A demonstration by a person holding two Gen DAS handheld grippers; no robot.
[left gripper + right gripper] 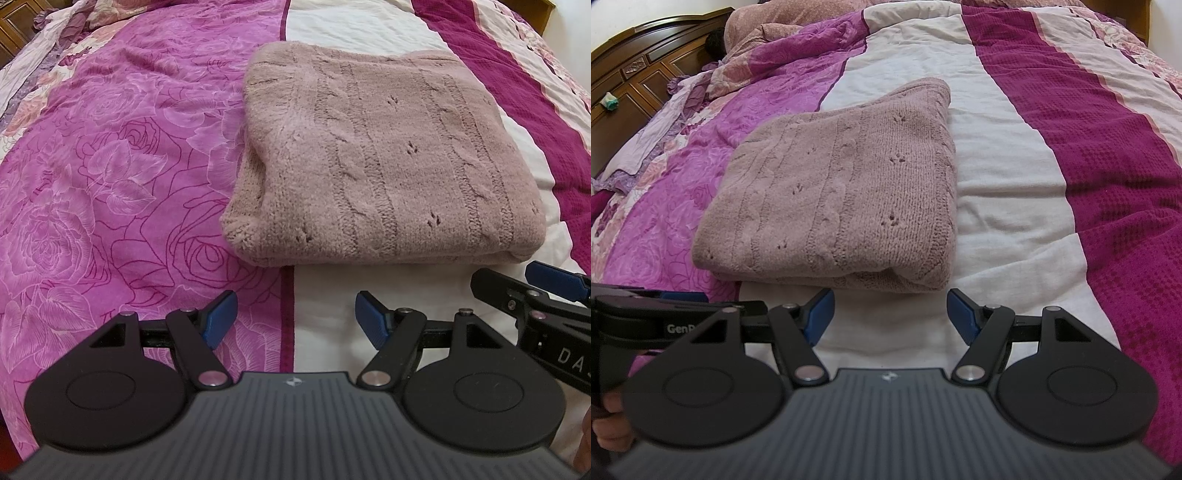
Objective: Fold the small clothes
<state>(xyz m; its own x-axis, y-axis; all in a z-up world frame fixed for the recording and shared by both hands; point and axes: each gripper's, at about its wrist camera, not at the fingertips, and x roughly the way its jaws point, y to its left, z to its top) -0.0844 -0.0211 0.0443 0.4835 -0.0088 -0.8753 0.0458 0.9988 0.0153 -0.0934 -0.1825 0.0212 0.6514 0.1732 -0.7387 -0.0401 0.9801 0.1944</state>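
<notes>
A dusty-pink cable-knit sweater [384,162] lies folded into a thick rectangle on the bed; it also shows in the right wrist view [842,199]. My left gripper [295,319] is open and empty, a short way in front of the sweater's near edge. My right gripper [890,315] is open and empty, just in front of the sweater's near right corner. The right gripper shows at the right edge of the left wrist view [535,291], and the left gripper at the left edge of the right wrist view [665,306].
The bedspread has a pink rose-print band [110,184], a white band [1004,177] and a dark magenta band [1108,147]. A rumpled quilt [783,40] and a carved wooden headboard [639,70] lie at the far left.
</notes>
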